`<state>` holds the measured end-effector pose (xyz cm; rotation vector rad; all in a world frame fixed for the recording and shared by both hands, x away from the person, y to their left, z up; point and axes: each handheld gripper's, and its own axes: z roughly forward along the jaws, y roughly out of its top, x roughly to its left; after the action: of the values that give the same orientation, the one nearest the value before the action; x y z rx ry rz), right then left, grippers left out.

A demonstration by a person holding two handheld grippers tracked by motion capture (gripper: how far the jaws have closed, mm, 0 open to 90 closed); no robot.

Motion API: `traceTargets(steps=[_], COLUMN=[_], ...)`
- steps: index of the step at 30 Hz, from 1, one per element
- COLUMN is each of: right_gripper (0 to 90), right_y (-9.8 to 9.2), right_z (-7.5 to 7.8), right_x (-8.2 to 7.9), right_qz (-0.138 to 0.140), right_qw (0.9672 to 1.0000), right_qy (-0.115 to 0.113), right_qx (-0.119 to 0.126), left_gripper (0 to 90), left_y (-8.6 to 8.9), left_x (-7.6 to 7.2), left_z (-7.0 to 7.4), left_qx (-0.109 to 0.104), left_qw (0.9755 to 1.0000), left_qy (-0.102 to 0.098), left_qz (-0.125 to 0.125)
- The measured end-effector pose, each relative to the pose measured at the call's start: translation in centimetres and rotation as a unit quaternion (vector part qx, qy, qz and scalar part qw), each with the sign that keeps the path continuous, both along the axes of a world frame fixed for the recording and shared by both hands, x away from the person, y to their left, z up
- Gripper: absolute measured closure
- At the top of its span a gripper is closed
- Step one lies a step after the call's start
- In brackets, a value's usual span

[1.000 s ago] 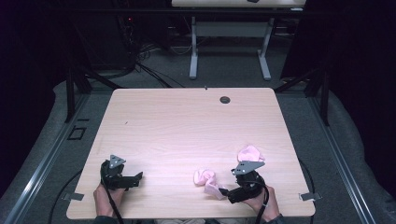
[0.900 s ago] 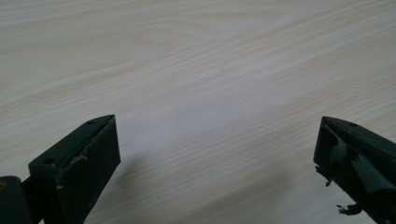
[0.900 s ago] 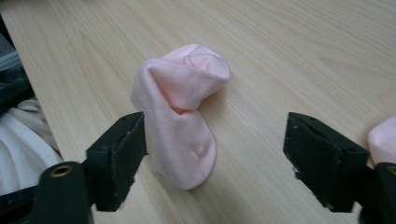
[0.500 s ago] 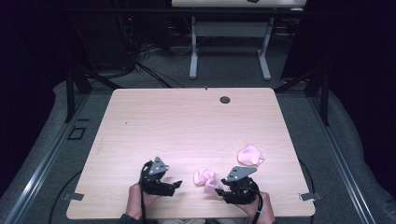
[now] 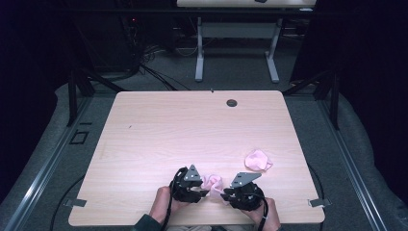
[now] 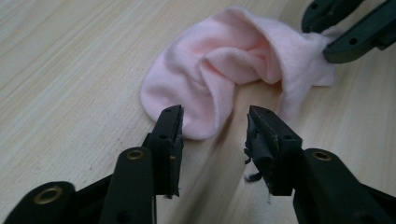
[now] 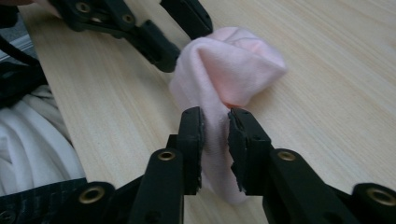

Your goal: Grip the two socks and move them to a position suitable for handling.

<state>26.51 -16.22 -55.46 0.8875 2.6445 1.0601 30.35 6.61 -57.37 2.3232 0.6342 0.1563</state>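
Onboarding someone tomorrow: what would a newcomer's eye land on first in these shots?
The crumpled pink sock at the table's near edge, between two black grippers. The right gripper has just been closing and pinches one end of it; the left gripper has been closing too, its jaws apart at the other end without pressing. A second pink sock lies alone farther right.

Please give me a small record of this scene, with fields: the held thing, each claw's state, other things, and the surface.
held thing: pink sock, crumpled, between both claws
right claw: closed on one end of the sock
left claw: jaws have just been closing, gap remains, sock edge just ahead, not gripped
other thing: second pink sock, lying apart toward the right edge
surface: light wooden table
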Motion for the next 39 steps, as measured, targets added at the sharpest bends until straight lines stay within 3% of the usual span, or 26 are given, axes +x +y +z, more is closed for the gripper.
traceTargets(steps=[3, 4, 5, 7, 18, 23, 25, 28, 30, 32, 34, 35, 36, 37, 39], right_gripper=[79.8, 81.6, 81.6, 83.6, 84.6, 83.5, 82.9, 81.9, 79.4, 71.6, 66.9, 64.6, 62.1, 57.5, 55.4], right_y=[0.1, 0.2, 0.2, 0.0, -1.7, -3.0, -3.6, -3.8, -3.9, -3.9, -3.9, -4.0, -4.1, -4.3, -4.4], right_z=[-0.2, -0.2, -0.2, -0.1, 0.4, 0.5, 0.2, -0.1, -0.5, -1.1, -1.2, -1.1, -0.8, -0.1, 0.2], right_x=[0.1, 0.2, 0.2, 0.3, 0.8, 1.3, 1.9, 2.3, 2.7, 3.0, 3.0, 2.8, 2.6, 2.3, 2.3], right_qz=[0.006, 0.009, 0.009, 0.007, -0.019, -0.049, -0.070, -0.083, -0.103, -0.121, -0.120, -0.121, -0.122, -0.115, -0.114], right_qw=[1.0000, 0.9999, 0.9999, 0.9999, 0.9987, 0.9968, 0.9948, 0.9933, 0.9920, 0.9901, 0.9907, 0.9909, 0.9910, 0.9920, 0.9921], right_qy=[0.003, 0.008, 0.008, 0.007, 0.010, 0.021, 0.038, 0.048, 0.054, 0.061, 0.053, 0.048, 0.042, 0.025, 0.023], right_qx=[0.002, 0.003, 0.003, 0.013, 0.047, 0.060, 0.064, 0.064, 0.049, 0.036, 0.036, 0.034, 0.036, 0.045, 0.047], left_gripper=[72.5, 80.2, 80.2, 88.9, 90.0, 90.0, 90.0, 90.0, 90.0, 90.0, 90.0, 88.8, 82.2, 64.8, 60.7], left_y=[-0.3, -0.4, -0.5, -0.8, 0.3, 1.5, 2.0, 2.5, 2.9, 3.1, 3.2, 3.3, 3.4, 3.5, 3.8], left_x=[0.0, 0.0, 0.0, -0.1, -0.4, -1.1, -1.4, -1.6, -1.8, -1.9, -2.0, -2.1, -2.1, -2.1, -2.2], left_z=[-0.1, -0.1, -0.1, -0.2, 0.5, 1.0, 1.0, 0.9, 0.9, 0.8, 0.8, 0.9, 1.0, 1.3, 1.6], left_qx=[0.003, 0.001, 0.002, 0.006, -0.002, 0.001, -0.001, 0.001, 0.007, 0.006, 0.004, 0.000, -0.003, -0.006, -0.012], left_qw=[0.9999, 0.9999, 0.9999, 0.9997, 0.9994, 0.9993, 0.9992, 0.9991, 0.9992, 0.9990, 0.9993, 0.9993, 0.9994, 0.9994, 0.9992], left_qy=[-0.012, -0.014, -0.016, -0.022, -0.034, -0.036, -0.039, -0.040, -0.037, -0.038, -0.031, -0.028, -0.024, -0.022, -0.020], left_qz=[-0.001, -0.002, -0.005, -0.008, -0.001, 0.004, 0.008, 0.014, 0.016, 0.021, 0.019, 0.023, 0.026, 0.025, 0.031])
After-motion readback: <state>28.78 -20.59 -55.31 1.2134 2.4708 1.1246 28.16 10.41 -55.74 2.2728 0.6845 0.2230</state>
